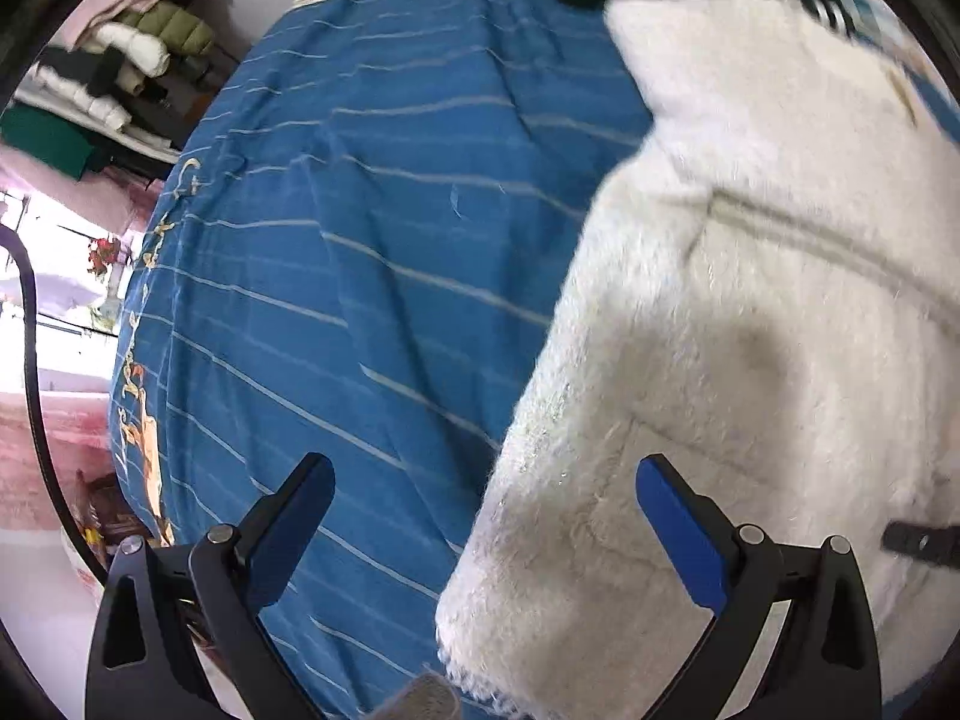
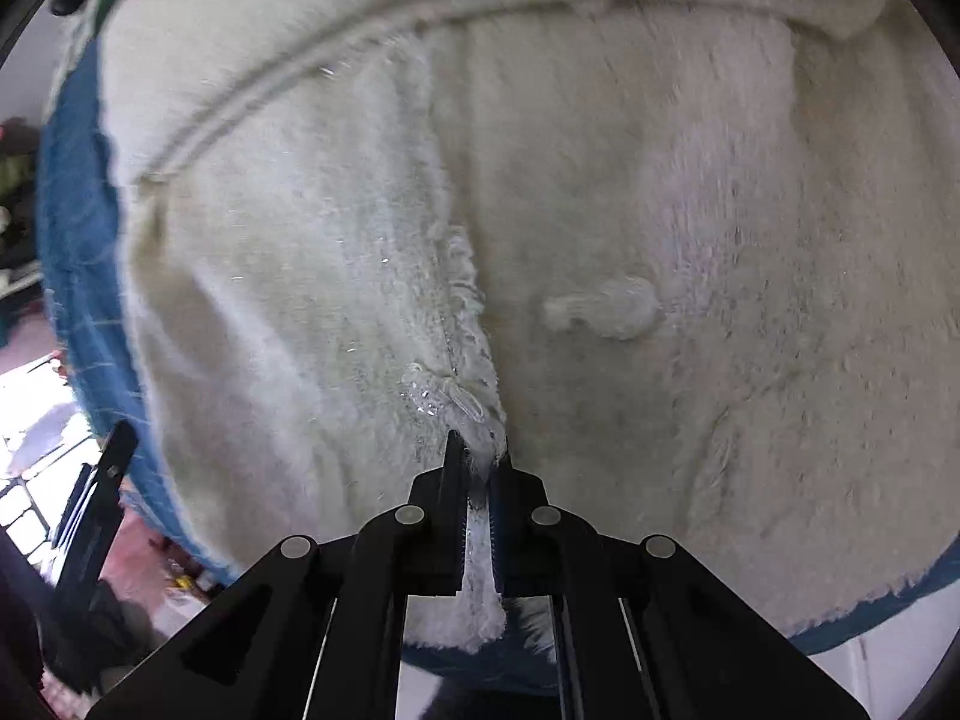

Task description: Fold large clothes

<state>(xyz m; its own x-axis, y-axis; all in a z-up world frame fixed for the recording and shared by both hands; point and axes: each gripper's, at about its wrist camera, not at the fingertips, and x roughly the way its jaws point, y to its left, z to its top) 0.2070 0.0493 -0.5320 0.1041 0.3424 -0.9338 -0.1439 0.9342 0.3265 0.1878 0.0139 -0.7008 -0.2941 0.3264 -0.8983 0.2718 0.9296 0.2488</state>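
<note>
- White fluffy fleece coat [image 1: 750,276] lies spread on the right part of a bed under a blue bedspread with pale stripes [image 1: 360,252].
- Right gripper [image 2: 478,450]: jaws closed on the coat's near front edge, just below a clear button [image 2: 462,402].
- Left gripper [image 1: 480,504]: jaws open, empty, hovering over the coat's left edge.
- Judgement: keep the pinch deep in the pile; lift before carrying so the fleece does not drag.
- Room: bare bedspread to the left; stacked folded clothes [image 1: 120,72] beyond the far-left bed edge.
</note>
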